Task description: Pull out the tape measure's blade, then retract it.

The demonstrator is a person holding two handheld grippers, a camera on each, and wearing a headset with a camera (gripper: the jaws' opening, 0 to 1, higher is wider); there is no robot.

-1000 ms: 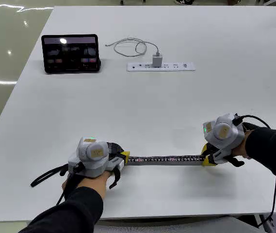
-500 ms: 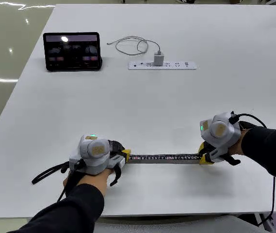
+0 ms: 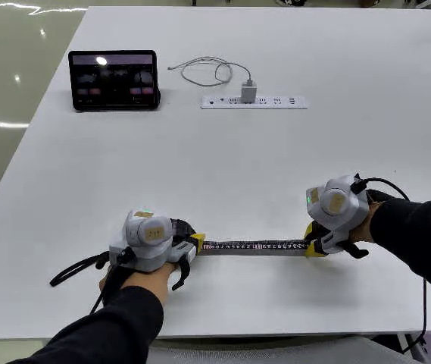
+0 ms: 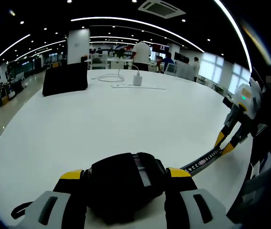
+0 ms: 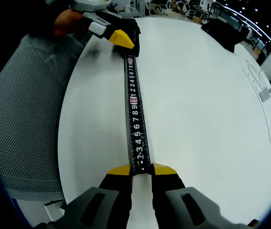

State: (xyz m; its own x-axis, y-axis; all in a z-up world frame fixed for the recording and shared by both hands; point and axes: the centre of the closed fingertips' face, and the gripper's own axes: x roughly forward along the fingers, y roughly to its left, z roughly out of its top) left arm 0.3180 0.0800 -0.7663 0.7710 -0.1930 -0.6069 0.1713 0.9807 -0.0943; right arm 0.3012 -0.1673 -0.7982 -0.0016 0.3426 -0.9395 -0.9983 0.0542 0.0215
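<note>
Tape measure (image 4: pixel 125 191): black rounded case clamped between the left gripper's (image 4: pixel 125 174) yellow-tipped jaws, close to the table's (image 3: pixel 223 167) near edge. Blade (image 5: pixel 135 109) runs flat and straight from the case to the right gripper (image 5: pixel 142 170), whose jaws are pinched on its end. Blade is thin and dark, with white numerals and a red mark. Beyond both grippers there's wide, bare, glossy white tabletop. Tablet (image 3: pixel 113 80) and power strip (image 3: pixel 253 101) sit well apart, on the far side.

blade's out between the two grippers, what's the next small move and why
Probably ease the right gripper a little toward the tape measure case, feeding the blade back in. The blade already lies stretched over the table, its end pinched in the right gripper, the case clamped in the left gripper, so retracting seems to be what is left.
</note>
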